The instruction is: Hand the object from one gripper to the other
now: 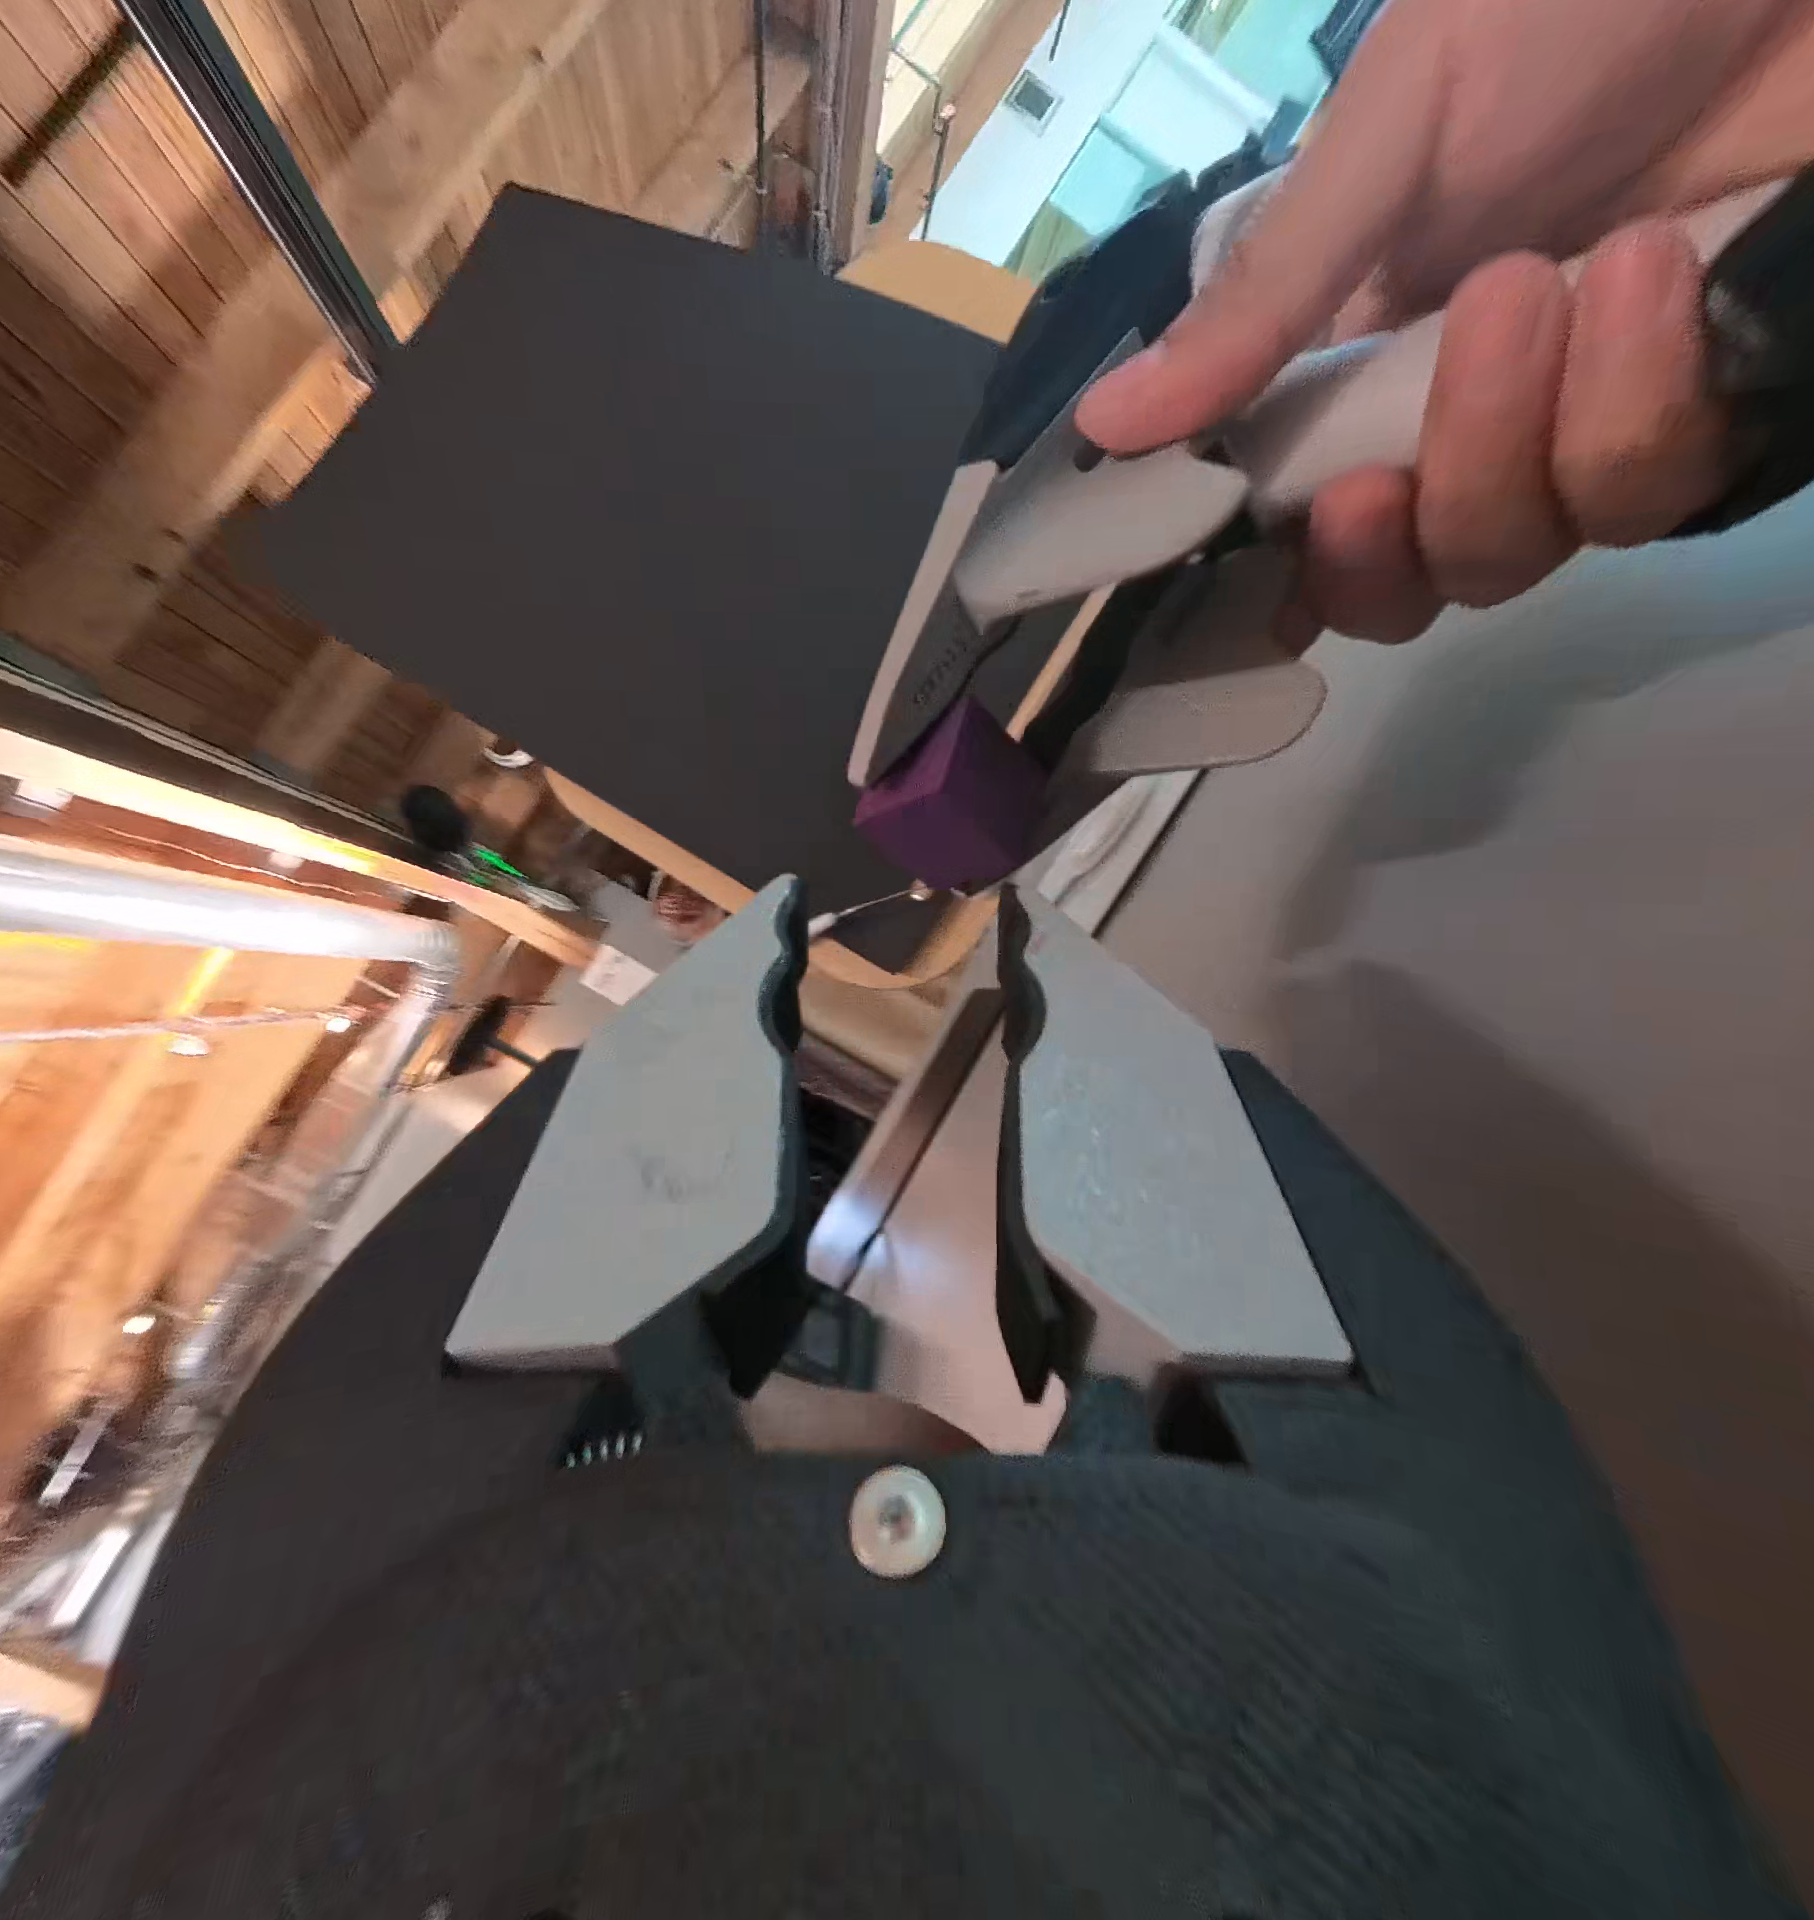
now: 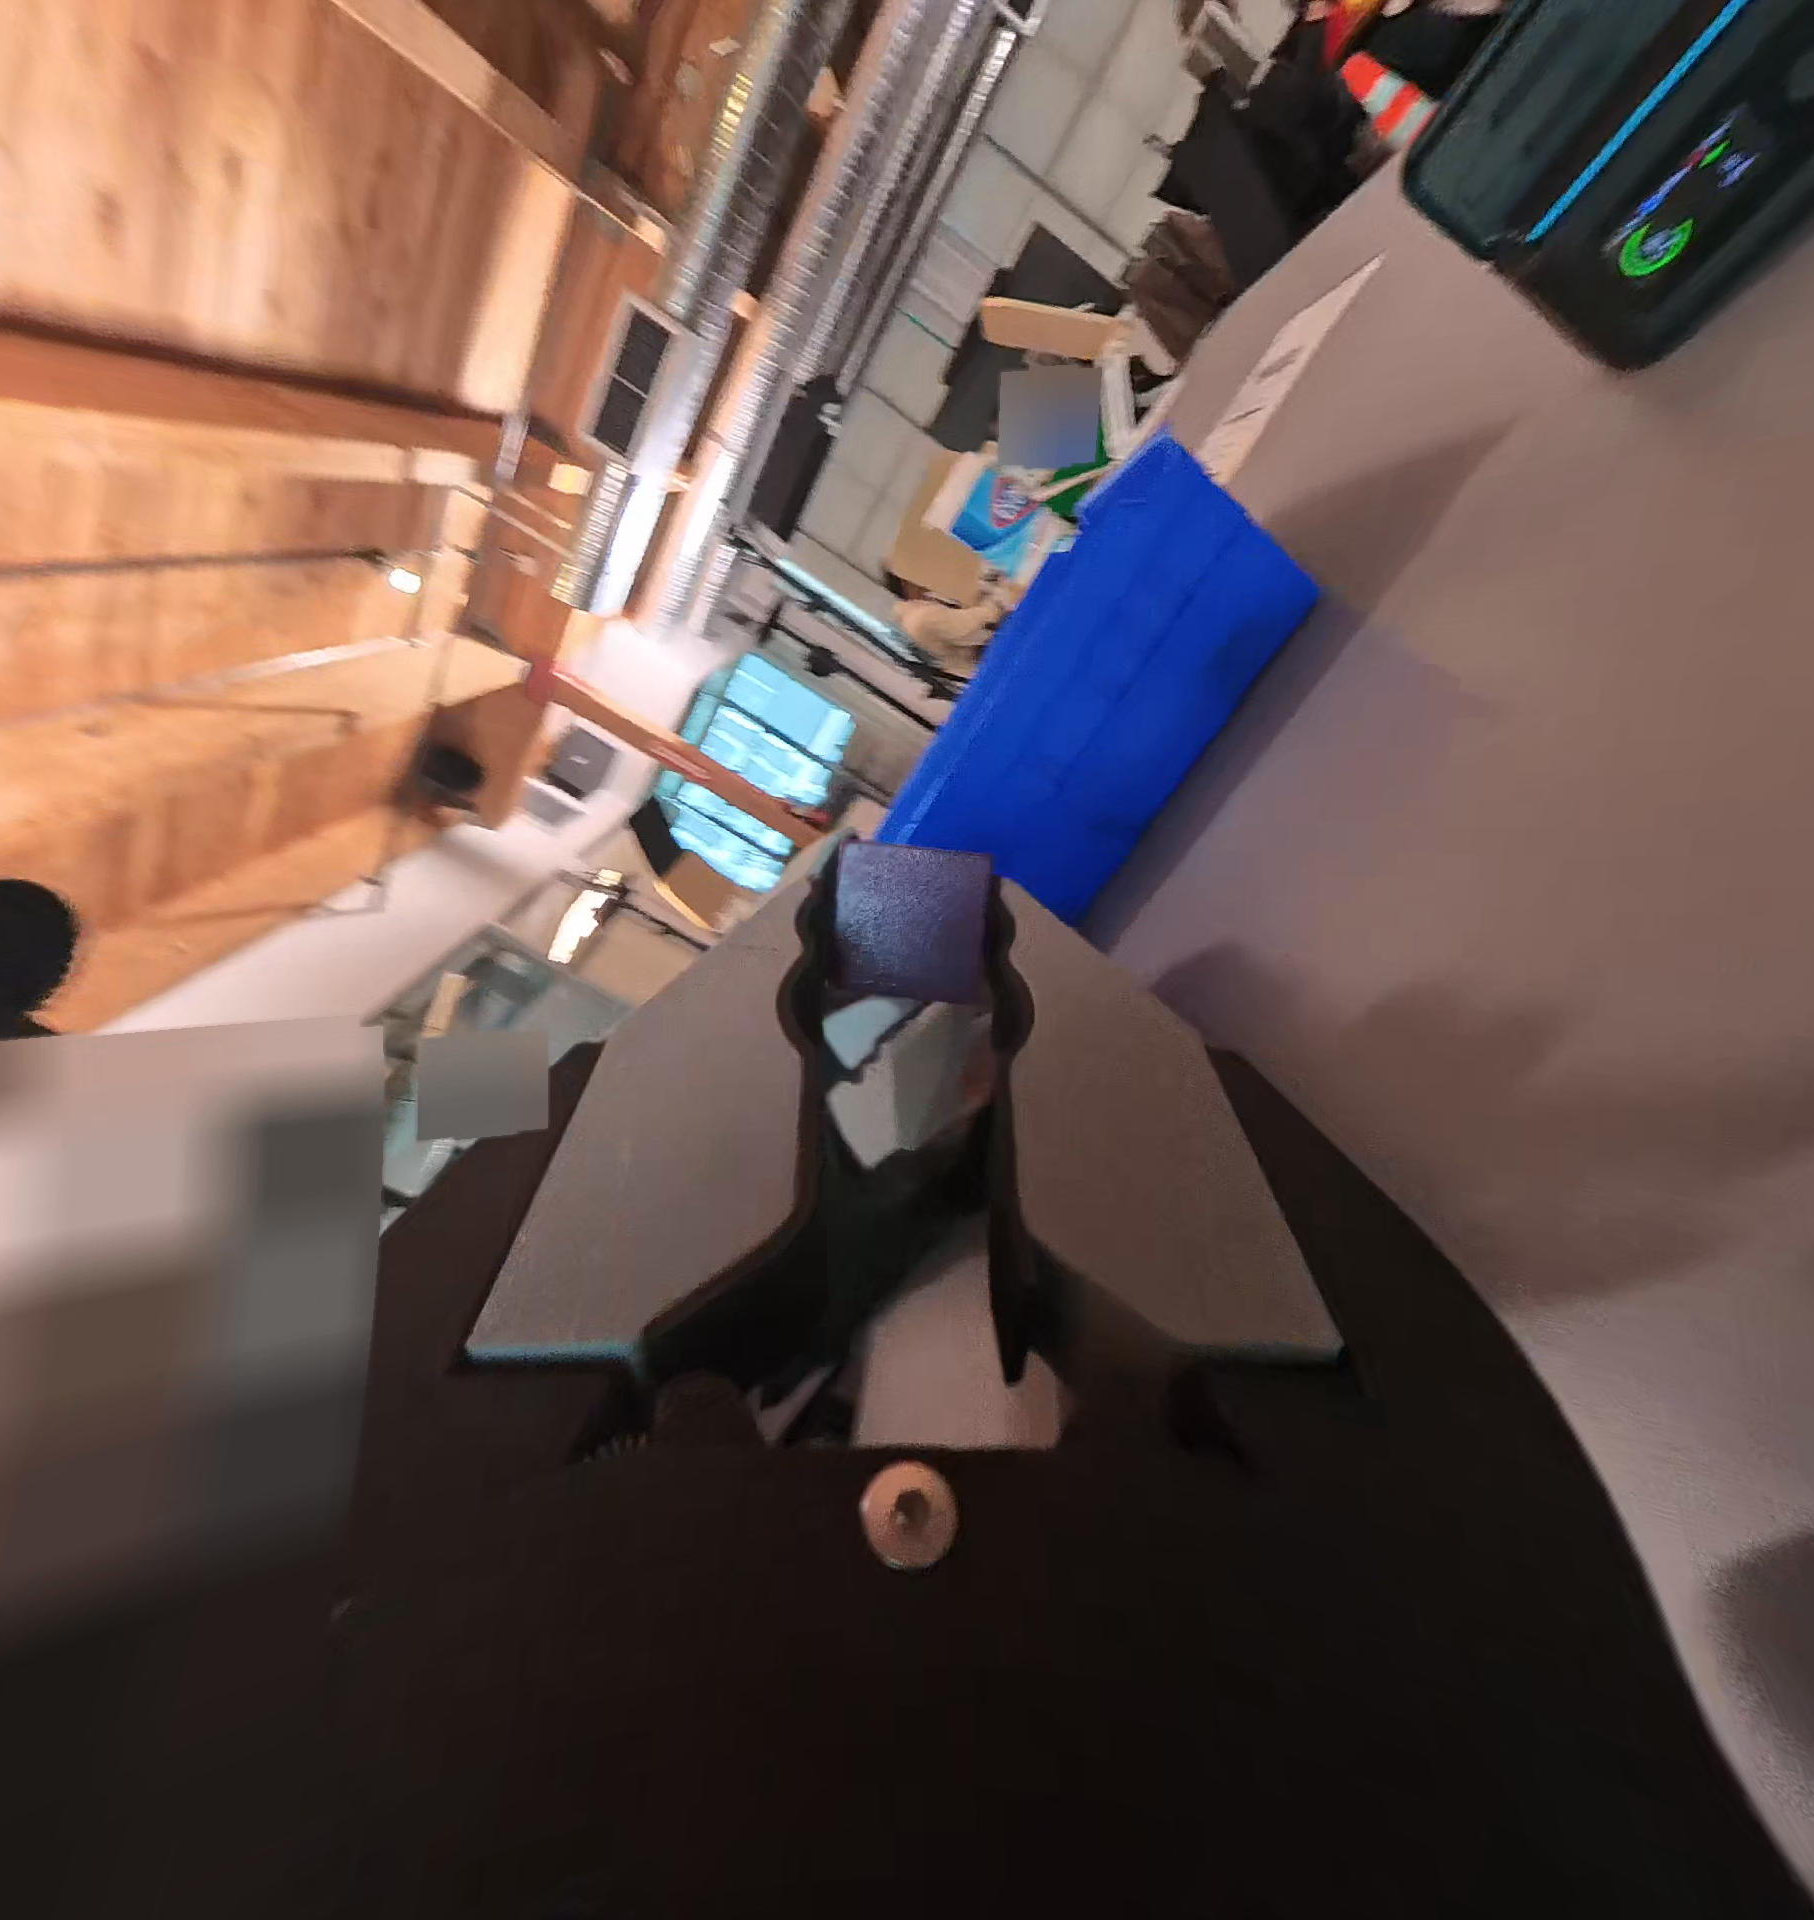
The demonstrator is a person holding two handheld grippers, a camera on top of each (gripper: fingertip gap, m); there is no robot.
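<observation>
Right hand-held gripper (image 2: 908, 935) around purple block (image 2: 911, 920).

Workshop-like hall, timber plank ceiling (image 2: 155, 312), silver ventilation ducts (image 2: 778, 260), cardboard boxes (image 2: 1048, 322), blue bin (image 2: 1111, 707)

My fingers (image 1: 664, 1132) are plain grey with black inner edges. The block (image 2: 911, 916) is solid dark purple. The bin (image 2: 1100, 717) is bright blue. The table (image 2: 1568, 831) is plain grey. The board (image 1: 622, 540) is matt black.
</observation>
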